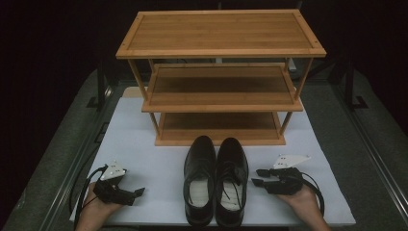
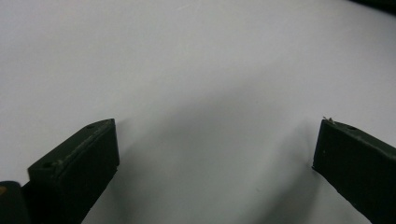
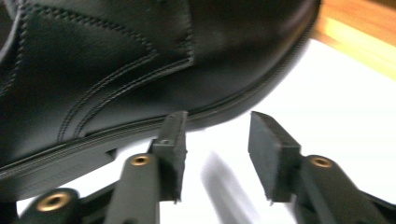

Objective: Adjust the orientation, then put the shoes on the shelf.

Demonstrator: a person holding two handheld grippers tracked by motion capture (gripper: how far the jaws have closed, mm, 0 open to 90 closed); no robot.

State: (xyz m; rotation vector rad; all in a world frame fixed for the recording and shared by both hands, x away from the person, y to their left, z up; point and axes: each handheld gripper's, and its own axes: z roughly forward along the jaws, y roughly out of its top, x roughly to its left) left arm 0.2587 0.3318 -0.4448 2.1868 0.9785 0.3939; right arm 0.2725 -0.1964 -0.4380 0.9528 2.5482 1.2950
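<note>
Jaws parted, right shoe [image 3: 116, 60] just ahead

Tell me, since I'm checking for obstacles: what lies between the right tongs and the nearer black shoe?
Nothing but bare white mat between the right tongs and the shoe, seen in the high view.

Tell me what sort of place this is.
Probably a staged recording bench, not a home: a white mat on a grey table with dark surroundings, a three-tier wooden shoe rack, and one pair of black dress shoes.
</note>
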